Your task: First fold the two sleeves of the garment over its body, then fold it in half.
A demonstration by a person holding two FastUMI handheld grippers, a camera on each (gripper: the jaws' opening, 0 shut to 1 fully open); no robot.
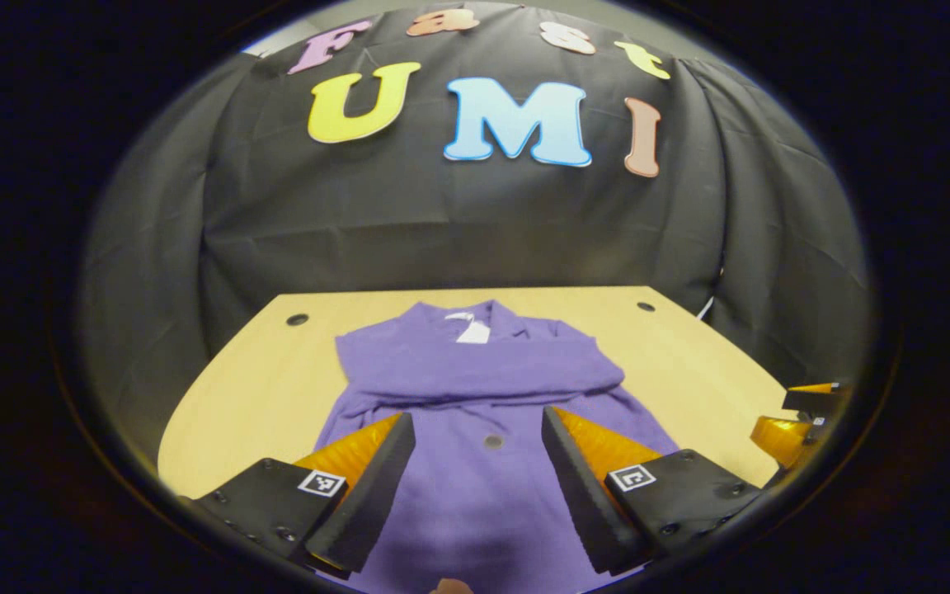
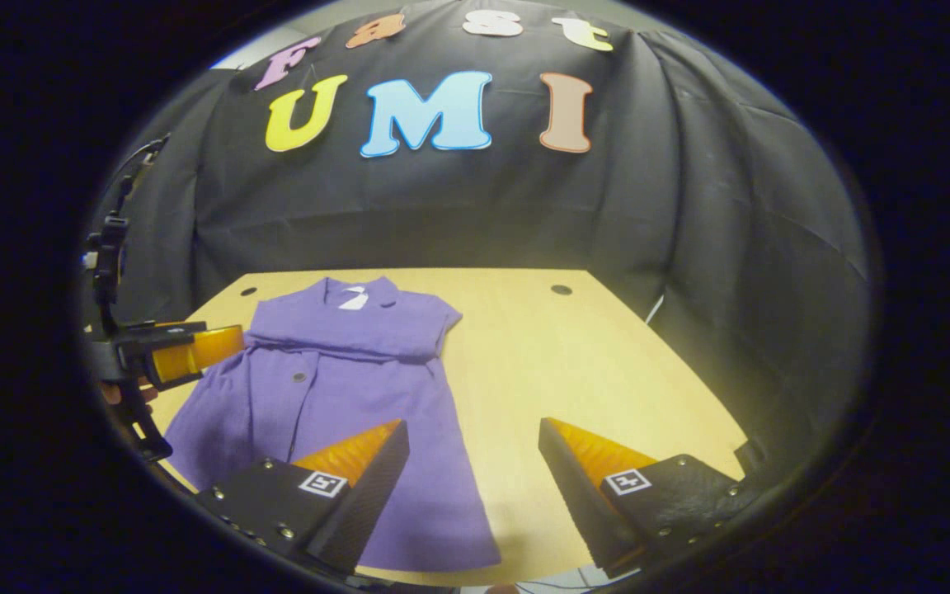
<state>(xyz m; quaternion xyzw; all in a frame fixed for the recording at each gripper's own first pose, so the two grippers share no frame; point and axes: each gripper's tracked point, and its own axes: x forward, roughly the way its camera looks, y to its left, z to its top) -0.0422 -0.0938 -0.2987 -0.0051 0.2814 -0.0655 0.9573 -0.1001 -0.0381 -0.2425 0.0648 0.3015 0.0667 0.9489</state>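
Purple garment (image 1: 475,412) under left gripper (image 1: 477,429), sleeves folded

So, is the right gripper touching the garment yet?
Cannot tell. In the right gripper view the right gripper stands open over the garment's hem edge; neither contact nor gap shows plainly.

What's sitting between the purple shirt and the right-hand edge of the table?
Nothing. In the right gripper view, the stretch from the purple shirt to the table edge is bare wood, apart from one small dark hole near the far corner.
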